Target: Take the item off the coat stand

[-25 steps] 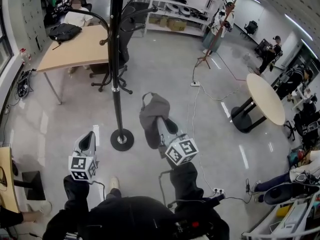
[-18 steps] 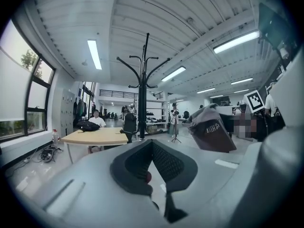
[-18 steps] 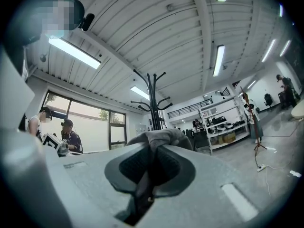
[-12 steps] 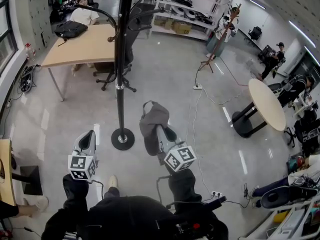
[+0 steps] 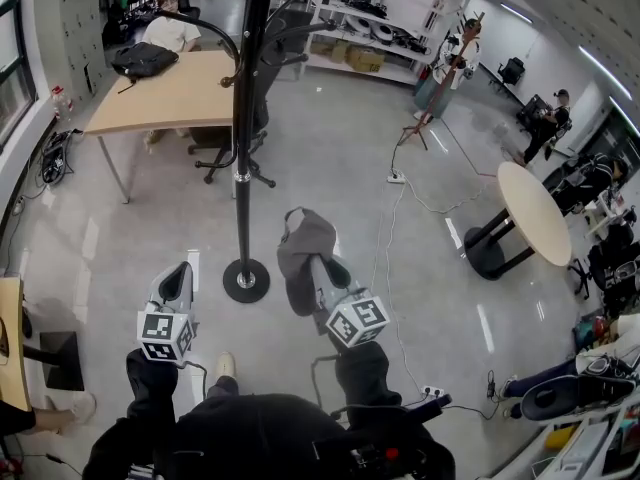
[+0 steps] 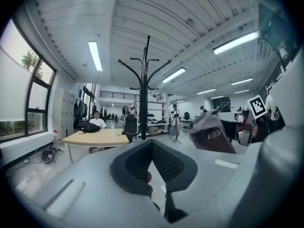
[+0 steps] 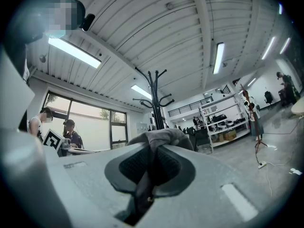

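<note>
1. At the back, a white shelving rack (image 5: 372, 13) carries brown cardboard boxes (image 5: 354, 56). A black bag (image 5: 140, 60) sits on the light wooden desk (image 5: 165, 98).
2. The right gripper (image 5: 318, 268) (image 7: 151, 163) is pinched nearly closed on the soft grey fabric cap (image 5: 305, 240) (image 7: 159, 137). The cap drapes over its jaws, apart from the tall black metal coat stand (image 5: 243, 148) and just to its right.
3. The left gripper (image 5: 178, 280) (image 6: 152, 148) has its jaws together with nothing between them, near the stand's round base (image 5: 245, 280).
4. Ahead lies open grey floor (image 5: 330, 158), between the desk's edge and the round beige table (image 5: 530, 208). A white cable (image 5: 388, 230) trails across it.
</note>
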Tool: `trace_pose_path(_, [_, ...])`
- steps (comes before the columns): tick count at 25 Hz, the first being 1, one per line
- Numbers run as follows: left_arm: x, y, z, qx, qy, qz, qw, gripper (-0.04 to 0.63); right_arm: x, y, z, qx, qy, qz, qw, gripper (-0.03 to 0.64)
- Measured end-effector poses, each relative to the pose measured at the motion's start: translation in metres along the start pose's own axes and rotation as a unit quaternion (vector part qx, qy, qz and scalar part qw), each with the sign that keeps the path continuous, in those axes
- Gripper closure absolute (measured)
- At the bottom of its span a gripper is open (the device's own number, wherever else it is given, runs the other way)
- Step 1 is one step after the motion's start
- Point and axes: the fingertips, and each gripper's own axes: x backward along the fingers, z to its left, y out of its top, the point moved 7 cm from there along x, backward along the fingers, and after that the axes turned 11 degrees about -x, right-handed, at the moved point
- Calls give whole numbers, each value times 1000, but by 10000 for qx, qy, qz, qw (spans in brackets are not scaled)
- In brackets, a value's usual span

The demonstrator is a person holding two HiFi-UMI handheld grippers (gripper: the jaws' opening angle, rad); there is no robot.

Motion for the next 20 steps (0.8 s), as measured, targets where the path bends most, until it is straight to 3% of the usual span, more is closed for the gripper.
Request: trace_pose_path(20, [2, -2, 1, -39, 13, 31, 10000, 592, 1, -3, -3, 55, -40, -2, 10000, 594])
